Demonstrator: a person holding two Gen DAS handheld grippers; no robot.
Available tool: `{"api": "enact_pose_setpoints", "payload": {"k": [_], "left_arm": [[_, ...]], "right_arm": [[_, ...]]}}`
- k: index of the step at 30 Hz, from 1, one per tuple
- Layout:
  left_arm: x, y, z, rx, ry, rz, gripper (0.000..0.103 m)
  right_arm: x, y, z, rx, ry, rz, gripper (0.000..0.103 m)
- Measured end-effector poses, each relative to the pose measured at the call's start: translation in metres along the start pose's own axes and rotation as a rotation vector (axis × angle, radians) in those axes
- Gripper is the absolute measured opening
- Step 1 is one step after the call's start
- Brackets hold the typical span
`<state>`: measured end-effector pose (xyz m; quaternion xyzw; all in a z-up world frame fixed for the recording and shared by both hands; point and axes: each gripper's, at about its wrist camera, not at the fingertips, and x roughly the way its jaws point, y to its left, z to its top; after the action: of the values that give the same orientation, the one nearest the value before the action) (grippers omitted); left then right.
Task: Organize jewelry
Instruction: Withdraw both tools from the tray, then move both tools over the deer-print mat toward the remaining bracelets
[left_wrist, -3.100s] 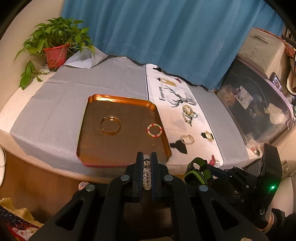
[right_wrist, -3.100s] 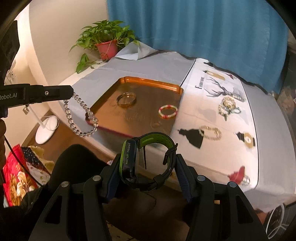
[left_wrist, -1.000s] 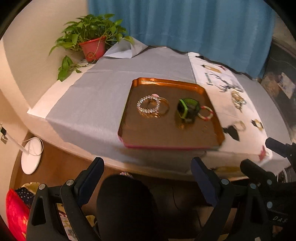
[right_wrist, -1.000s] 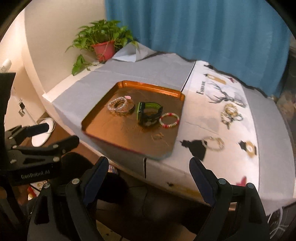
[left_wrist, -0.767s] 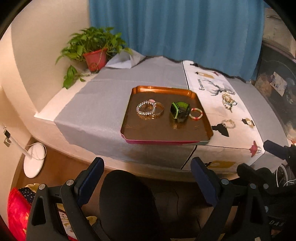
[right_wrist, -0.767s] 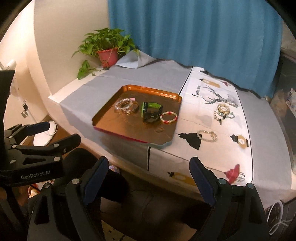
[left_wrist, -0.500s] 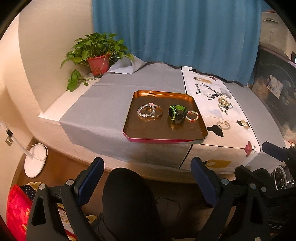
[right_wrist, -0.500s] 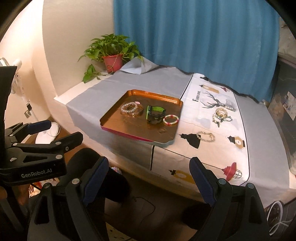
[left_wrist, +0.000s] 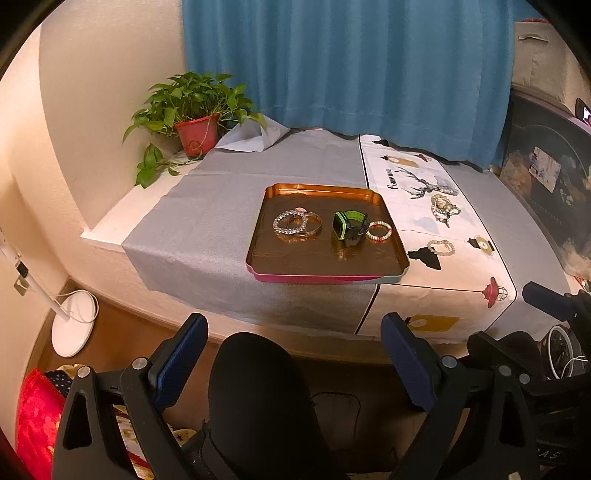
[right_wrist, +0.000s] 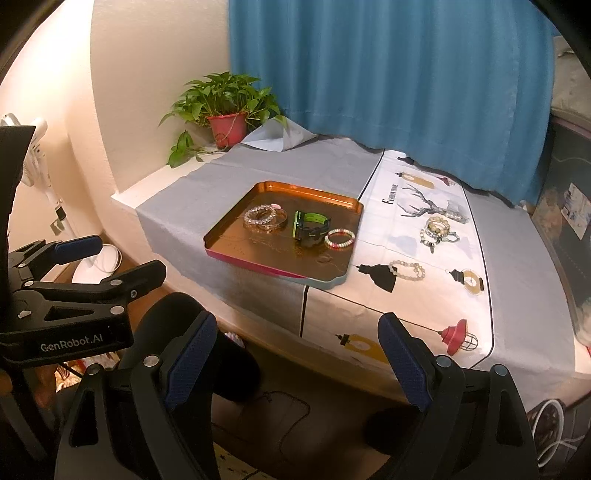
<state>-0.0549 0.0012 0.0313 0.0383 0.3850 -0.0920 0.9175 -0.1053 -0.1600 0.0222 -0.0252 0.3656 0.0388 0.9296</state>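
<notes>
Blue curtain hangs behind a cloth-covered table. Left wrist view: the left gripper gapes wide, empty, well short of the copper tray near the front edge, holding bracelets and a green watch. Right wrist view: the right gripper likewise wide, empty; more bracelets lie right of the tray.

One tray, one watch, and one potted plant.

"GenRobot.AI" in white on black body of left gripper, at nine o'clock in right wrist view. Black lettering on white printed cloth beside deer drawing, too small to read.
</notes>
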Motion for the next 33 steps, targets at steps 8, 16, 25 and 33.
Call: {"api": "enact_pose_setpoints", "payload": {"k": [8, 16, 25, 33], "left_arm": [[0.001, 0.000, 0.001, 0.001, 0.014, 0.002, 0.093], [0.022, -0.007, 0.007, 0.033, 0.052, 0.005, 0.093], [0.056, -0.037, 0.021, 0.083, 0.104, -0.002, 0.093], [0.091, -0.088, 0.049, 0.162, 0.134, -0.040, 0.093]], "right_arm": [[-0.005, -0.004, -0.004, 0.005, 0.011, 0.006, 0.089], [0.012, -0.024, -0.001, 0.049, 0.039, -0.003, 0.089], [0.044, -0.085, -0.008, 0.160, 0.079, -0.064, 0.089], [0.073, -0.179, -0.010, 0.279, 0.091, -0.188, 0.089]]}}
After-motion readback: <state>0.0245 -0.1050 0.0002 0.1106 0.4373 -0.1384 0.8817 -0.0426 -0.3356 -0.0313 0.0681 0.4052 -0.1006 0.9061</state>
